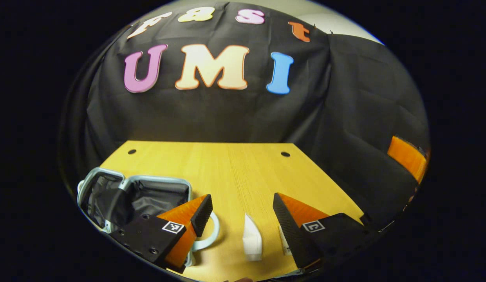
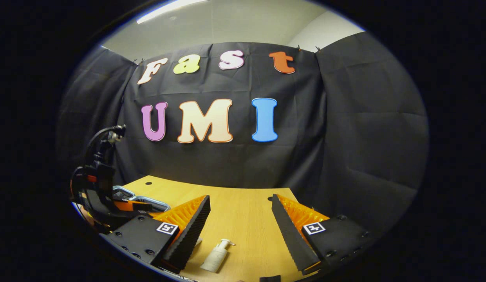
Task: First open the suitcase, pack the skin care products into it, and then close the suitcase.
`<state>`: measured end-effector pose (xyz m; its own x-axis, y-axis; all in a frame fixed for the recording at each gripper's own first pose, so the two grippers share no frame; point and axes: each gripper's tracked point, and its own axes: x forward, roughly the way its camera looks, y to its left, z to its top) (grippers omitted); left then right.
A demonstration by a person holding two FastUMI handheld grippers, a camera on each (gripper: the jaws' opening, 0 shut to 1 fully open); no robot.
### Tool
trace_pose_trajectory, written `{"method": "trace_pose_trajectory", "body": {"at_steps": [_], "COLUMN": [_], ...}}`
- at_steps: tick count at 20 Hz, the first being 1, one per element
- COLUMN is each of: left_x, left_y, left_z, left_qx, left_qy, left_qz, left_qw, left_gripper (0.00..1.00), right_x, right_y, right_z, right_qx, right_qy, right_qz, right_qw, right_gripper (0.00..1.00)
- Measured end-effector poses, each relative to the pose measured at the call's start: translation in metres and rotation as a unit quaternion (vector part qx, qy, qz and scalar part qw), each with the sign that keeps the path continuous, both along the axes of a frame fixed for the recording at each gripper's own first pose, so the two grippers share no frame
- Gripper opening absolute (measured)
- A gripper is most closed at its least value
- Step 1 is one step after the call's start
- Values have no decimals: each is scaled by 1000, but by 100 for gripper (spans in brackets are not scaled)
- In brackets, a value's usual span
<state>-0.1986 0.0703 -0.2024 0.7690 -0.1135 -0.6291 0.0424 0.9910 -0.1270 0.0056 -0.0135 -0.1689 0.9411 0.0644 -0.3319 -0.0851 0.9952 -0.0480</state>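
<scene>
The suitcase (image 1: 129, 196) lies open on the wooden table at the lower left of the left gripper view, showing a silver rim, dark lining and a white handle (image 1: 212, 235). My left gripper (image 1: 242, 202) hangs open over the table just right of it. A white tube (image 1: 252, 239) lies below the gap between its fingers, and a second white product (image 1: 284, 244) peeks out beside the right finger. In the right gripper view, my right gripper (image 2: 240, 200) is open above a white pump bottle (image 2: 216, 256) lying on its side. The left gripper (image 2: 129, 205) hovers over the suitcase (image 2: 149, 201) at far left.
The table (image 1: 235, 168) runs back to the black cloth wall and has two small holes near its far edge. Part of the other gripper (image 1: 407, 156) shows at the far right of the left gripper view, beyond the table's right edge.
</scene>
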Motion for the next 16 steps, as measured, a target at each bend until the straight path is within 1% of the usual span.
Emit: {"method": "trace_pose_trajectory", "body": {"at_steps": [1, 5, 7, 10, 12, 13, 14, 15, 16], "left_x": [-2, -21, -26, -34, -38, -40, -42, -44, -48], "left_y": [-5, -25, -34, -38, -35, -33, -30, -32, -30], "left_z": [-14, -70, -92, -124, -140, -146, -151, -165, -161], "left_qx": [0, 6, 9, 11, 10, 9, 12, 3, 0], "left_qy": [14, 72, 91, 124, 143, 150, 159, 168, 169], "left_qz": [-6, -32, -40, -38, -31, -27, -22, -18, -20], "left_qw": [1000, 997, 995, 991, 989, 988, 987, 986, 985], "left_gripper": [95, 95, 95, 94, 94, 90, 79, 57, 53], "right_x": [-1, -9, -11, -9, -9, -9, -9, -7, -6], "right_y": [-2, -4, -4, 0, 5, 7, 8, 11, 13], "right_z": [-5, -30, -38, -44, -54, -62, -71, -82, -92], "right_qx": [-3, -6, 0, -5, -7, -7, -7, -6, -4], "right_qy": [6, 44, 59, 65, 79, 91, 103, 120, 134], "right_qz": [-2, -5, -7, -3, 4, 8, 9, 12, 13], "right_qw": [1000, 999, 998, 998, 997, 996, 995, 993, 991], "right_gripper": [100, 100, 100, 100, 100, 100, 100, 100, 100]}}
